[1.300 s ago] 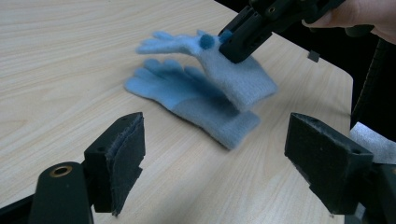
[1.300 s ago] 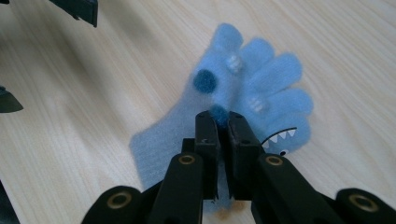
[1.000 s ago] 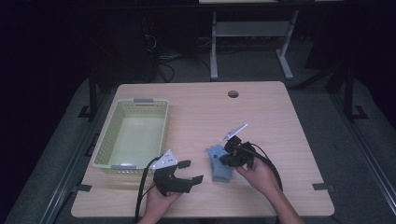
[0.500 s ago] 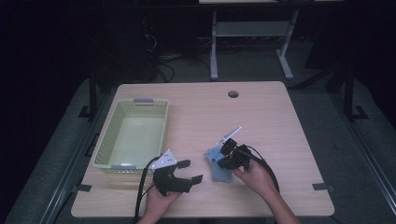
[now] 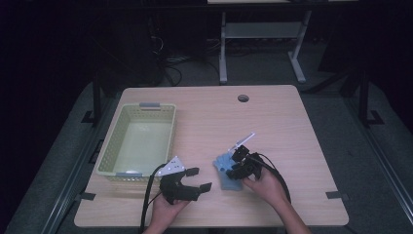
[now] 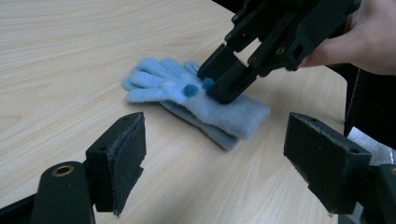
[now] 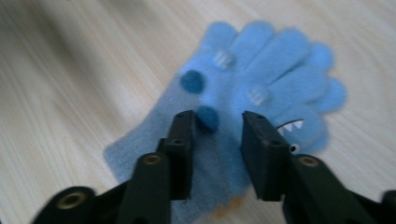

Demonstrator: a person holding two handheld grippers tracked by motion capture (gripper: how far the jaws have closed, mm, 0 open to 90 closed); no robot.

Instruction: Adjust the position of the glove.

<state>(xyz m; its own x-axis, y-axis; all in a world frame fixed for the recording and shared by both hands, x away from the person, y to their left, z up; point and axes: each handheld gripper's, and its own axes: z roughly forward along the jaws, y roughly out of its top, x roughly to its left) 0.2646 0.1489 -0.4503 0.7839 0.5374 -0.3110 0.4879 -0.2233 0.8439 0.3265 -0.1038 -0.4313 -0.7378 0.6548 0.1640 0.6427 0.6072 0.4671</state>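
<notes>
1. I see a pair of light blue gloves (image 5: 227,171) lying stacked flat on the near middle of the table (image 5: 272,122), fingers toward the far left, cuff toward the near edge. In the right gripper view the top glove (image 7: 261,93) carries two dark blue pompoms and small white patches.
2. My right gripper (image 5: 233,168) is tipped down onto the gloves. Its jaws have just been opening: in the right gripper view (image 7: 217,140) they stand partly spread, astride a strip of the fabric beside one pompom, with a gap at each pad, so nothing is pinched. The left gripper view shows the same jaw tips (image 6: 217,84) resting on the top glove.
3. My left gripper (image 5: 199,179) sits near the table's near edge, just left of the gloves and apart from them, jaws spread wide on nothing.
4. A pale yellow-green plastic basket (image 5: 113,146) stands on the left side of the table, well apart from the gloves.
5. The table is light wood grain, with a round cable hole (image 5: 243,98) near its far edge.
6. Around it the room is dark: grey floor, a white metal frame (image 5: 258,44) and tangled cables (image 5: 170,68) beyond the far edge.
</notes>
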